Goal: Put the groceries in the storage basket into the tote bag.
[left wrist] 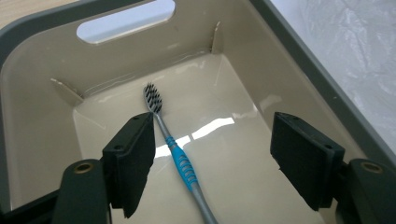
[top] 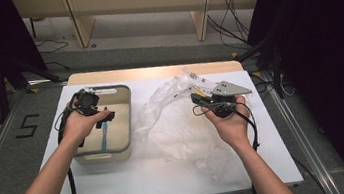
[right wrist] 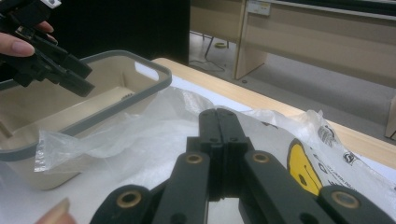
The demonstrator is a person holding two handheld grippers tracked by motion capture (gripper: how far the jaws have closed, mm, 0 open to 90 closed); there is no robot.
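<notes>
In the left gripper view, the toothbrush (left wrist: 180,158) lies flat on the floor of the beige bin (left wrist: 42,116), its long axis running diagonally, bristle head toward the upper left of the frame and grey handle toward the bottom centre. The left gripper (left wrist: 212,161) hangs above it, jaws wide apart. At centre right of the high view, the right gripper (top: 201,104), jaws pressed together on nothing, sits over the clear plastic bag (top: 174,127).

A white table top (top: 136,182) fills the middle of the high view, a pale wooden strip (top: 156,72) along its far edge. Wooden furniture legs (top: 202,17) stand at upper centre (cables (top: 228,19) trail beside them). A floor mark (top: 26,126) sits at left.
</notes>
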